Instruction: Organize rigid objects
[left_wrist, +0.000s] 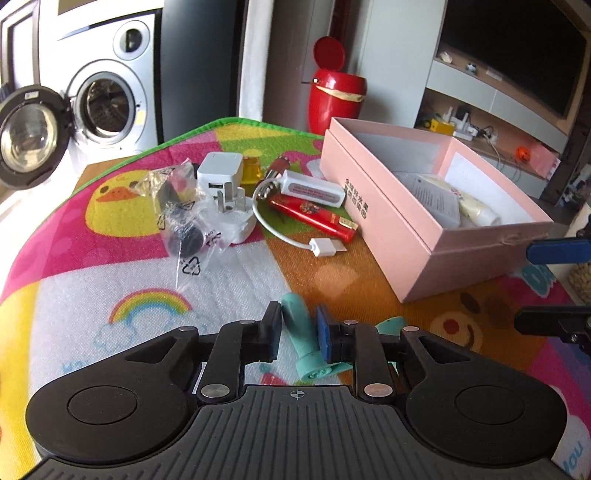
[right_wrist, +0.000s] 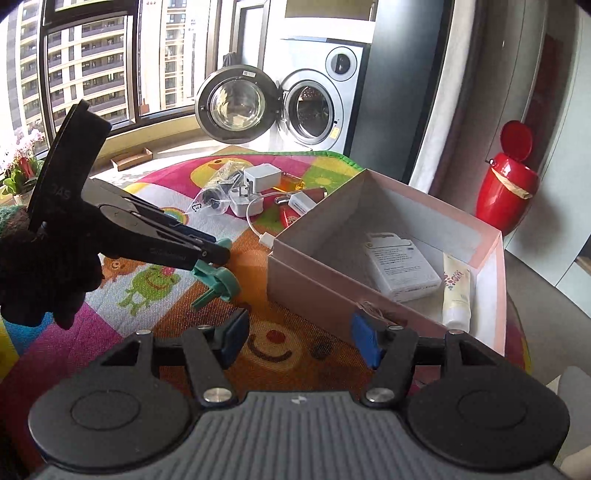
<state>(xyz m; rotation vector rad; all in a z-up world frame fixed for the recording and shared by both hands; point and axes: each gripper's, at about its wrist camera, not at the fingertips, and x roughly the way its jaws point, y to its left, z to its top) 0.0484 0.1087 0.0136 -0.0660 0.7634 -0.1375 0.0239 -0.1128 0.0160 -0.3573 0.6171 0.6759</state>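
Note:
My left gripper (left_wrist: 299, 328) is shut on a teal plastic holder (left_wrist: 295, 314) low over the colourful play mat (left_wrist: 110, 258). The right wrist view shows that gripper (right_wrist: 214, 248) from the side, gripping the teal holder (right_wrist: 218, 277), with a black-gloved hand (right_wrist: 37, 280) behind it. My right gripper (right_wrist: 301, 341) stands open and empty before the open pink box (right_wrist: 314, 280), which holds a white carton (right_wrist: 402, 266) and a cream tube (right_wrist: 456, 291). On the mat left of the pink box (left_wrist: 388, 229) lie a red lighter (left_wrist: 314, 218), a white adapter with cable (left_wrist: 314, 188), a white charger (left_wrist: 221, 173) and a bagged black part (left_wrist: 181, 214).
Behind the mat stand a washing machine (right_wrist: 314, 107) with its round door open and a red lidded bin (right_wrist: 506, 184). A white plug (left_wrist: 236, 218) lies beside the bag. My right gripper's fingers (left_wrist: 554, 251) reach in at the right edge of the left wrist view.

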